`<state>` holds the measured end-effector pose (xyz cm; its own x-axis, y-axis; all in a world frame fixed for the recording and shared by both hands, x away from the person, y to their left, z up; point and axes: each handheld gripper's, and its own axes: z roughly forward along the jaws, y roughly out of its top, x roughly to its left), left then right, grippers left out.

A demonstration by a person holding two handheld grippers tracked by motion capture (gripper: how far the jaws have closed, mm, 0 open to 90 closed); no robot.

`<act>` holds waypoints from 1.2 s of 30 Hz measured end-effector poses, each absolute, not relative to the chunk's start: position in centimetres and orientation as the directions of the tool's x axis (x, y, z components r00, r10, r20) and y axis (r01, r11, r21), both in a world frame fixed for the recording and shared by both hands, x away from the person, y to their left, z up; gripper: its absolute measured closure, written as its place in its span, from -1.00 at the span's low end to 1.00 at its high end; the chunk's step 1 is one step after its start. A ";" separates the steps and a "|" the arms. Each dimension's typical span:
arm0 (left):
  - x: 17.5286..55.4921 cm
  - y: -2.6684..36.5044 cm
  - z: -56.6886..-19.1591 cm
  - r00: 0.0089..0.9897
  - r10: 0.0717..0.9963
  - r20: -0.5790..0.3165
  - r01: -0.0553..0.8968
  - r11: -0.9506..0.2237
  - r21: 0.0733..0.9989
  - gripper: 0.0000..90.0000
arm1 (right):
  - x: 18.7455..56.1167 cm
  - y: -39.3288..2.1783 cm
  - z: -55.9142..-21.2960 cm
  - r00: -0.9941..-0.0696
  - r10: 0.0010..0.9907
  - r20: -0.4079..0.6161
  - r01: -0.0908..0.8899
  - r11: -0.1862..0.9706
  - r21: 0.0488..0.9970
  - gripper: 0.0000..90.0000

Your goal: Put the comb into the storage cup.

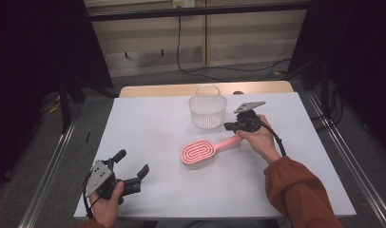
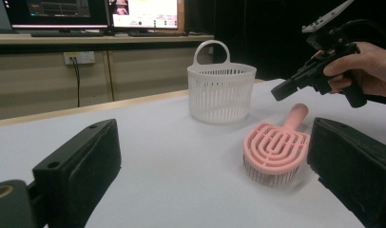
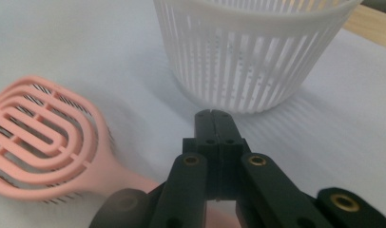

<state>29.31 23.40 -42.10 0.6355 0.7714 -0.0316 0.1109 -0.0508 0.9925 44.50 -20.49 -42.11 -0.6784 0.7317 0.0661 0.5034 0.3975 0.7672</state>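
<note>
On the counter, left to right:
left claw: parked at the near-left corner of the counter, held low in the person's left hand; jaws wide apart, nothing between them; judged to be idling out of the way; its own camera looks across at the brush and basket, so it seems turned ready to help later
brush: pink vented hairbrush, lies flat mid-counter, bristles down, head toward the left claw, handle angled toward the right hand; well clear of the left claw; handle end faces the right claw, the easy part to pinch
basket: white slotted plastic basket with a loop handle, upright at the far middle of the counter, just behind the brush and apart from it; open top, nothing seen inside; likely where the brush is meant to go
right claw: over the brush handle's end, between brush and basket; jaws pressed together with nothing gripped, per the right gripper view; handle passes just below and beside the tips; contact cannot be told; judged as lining up on the handle, and the jaws would need to part before a grasp
right hand: wraps the gripper body; orange sleeve comes in from the near right
</note>
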 end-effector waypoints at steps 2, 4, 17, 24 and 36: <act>29.3 23.4 -42.1 0.636 0.771 -0.031 0.108 -0.049 0.993 -0.91 | 44.5 -20.5 -42.4 -0.682 0.728 0.066 0.511 0.410 0.756 1.00; 29.3 23.4 -42.1 0.638 0.770 -0.033 0.108 -0.048 0.993 -0.91 | 44.6 -20.6 -42.7 -0.683 0.728 0.059 0.515 0.423 0.745 1.00; 29.3 23.4 -42.1 0.638 0.769 -0.032 0.110 -0.051 0.993 -0.91 | 44.4 -20.2 -43.5 -0.702 0.711 0.047 0.535 0.482 0.694 1.00; 29.2 23.4 -42.1 0.640 0.768 -0.034 0.109 -0.047 0.993 -0.91 | 44.0 -20.6 -43.7 -0.708 0.705 0.024 0.525 0.504 0.685 1.00; 29.4 23.3 -42.2 0.636 0.771 -0.031 0.112 -0.052 0.992 -0.91 | 43.4 -21.2 -43.6 -0.713 0.700 0.019 0.519 0.510 0.686 1.00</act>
